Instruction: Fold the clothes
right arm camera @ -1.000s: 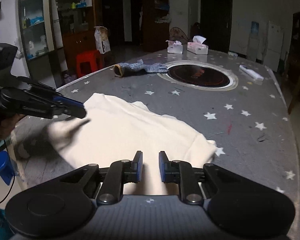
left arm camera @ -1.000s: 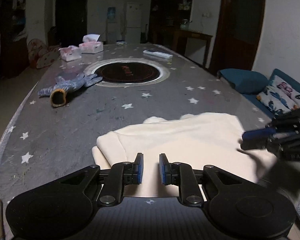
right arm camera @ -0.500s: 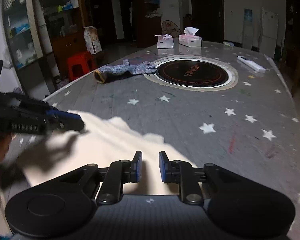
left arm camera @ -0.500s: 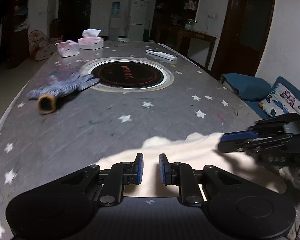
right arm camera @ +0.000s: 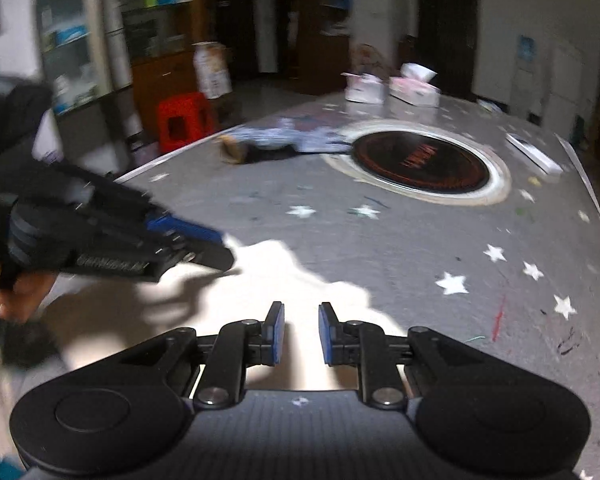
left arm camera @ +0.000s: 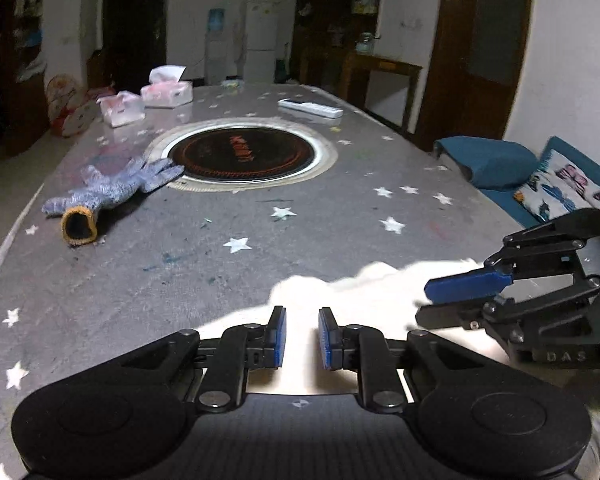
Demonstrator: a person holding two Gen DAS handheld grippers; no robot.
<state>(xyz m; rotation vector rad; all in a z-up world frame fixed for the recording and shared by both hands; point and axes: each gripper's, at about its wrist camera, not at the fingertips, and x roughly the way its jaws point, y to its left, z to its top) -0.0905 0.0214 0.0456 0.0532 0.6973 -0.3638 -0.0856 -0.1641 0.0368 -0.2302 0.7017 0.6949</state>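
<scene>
Less of the cream top (left arm camera: 364, 292) shows than before; both my grippers have slid back along the worktop (left arm camera: 260, 240). Left gripper (left arm camera: 302, 338) and right gripper (right arm camera: 301, 334) jaws stand a little apart, holding nothing I can see. It looks part-folded; more folding is left.

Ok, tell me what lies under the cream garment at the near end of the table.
The cream garment lies on the grey star-printed table, whose cloth shows around its far edge. Anything beneath it is covered.
</scene>
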